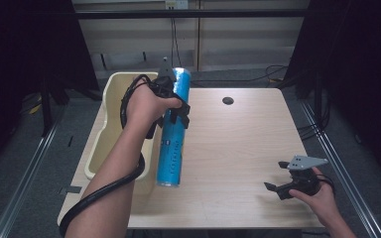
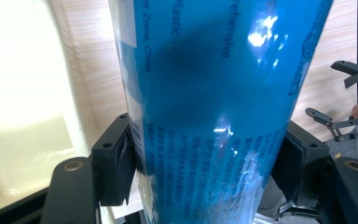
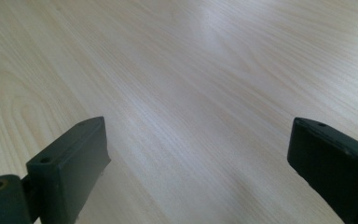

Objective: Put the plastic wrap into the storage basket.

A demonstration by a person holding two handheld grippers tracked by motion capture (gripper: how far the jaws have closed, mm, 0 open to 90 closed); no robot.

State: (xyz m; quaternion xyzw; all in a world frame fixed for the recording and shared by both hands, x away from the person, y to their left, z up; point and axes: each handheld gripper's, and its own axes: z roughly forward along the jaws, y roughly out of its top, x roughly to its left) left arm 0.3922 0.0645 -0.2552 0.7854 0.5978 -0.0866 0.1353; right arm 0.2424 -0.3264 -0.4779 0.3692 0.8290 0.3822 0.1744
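A long blue cylinder [image 1: 172, 144] wrapped in shiny plastic with printed text stands steeply tilted, its lower end at the table's front left beside a cream bin. My left gripper [image 1: 177, 110] is shut on the cylinder's upper half. In the left gripper view the blue cylinder [image 2: 214, 93] sits pressed between both black pads [image 2: 117, 163]. My right gripper [image 1: 274, 175] is held low at the table's front right, open and holding nothing. In the right gripper view that gripper [image 3: 198, 158] has its jaws wide apart over bare wood.
A cream plastic bin [image 1: 105, 114] hangs along the wooden table's [image 1: 238, 148] left edge, close to the cylinder. A dark round hole [image 1: 227, 100] sits near the table's back. The right gripper [image 2: 349, 100] shows far right in the left gripper view.
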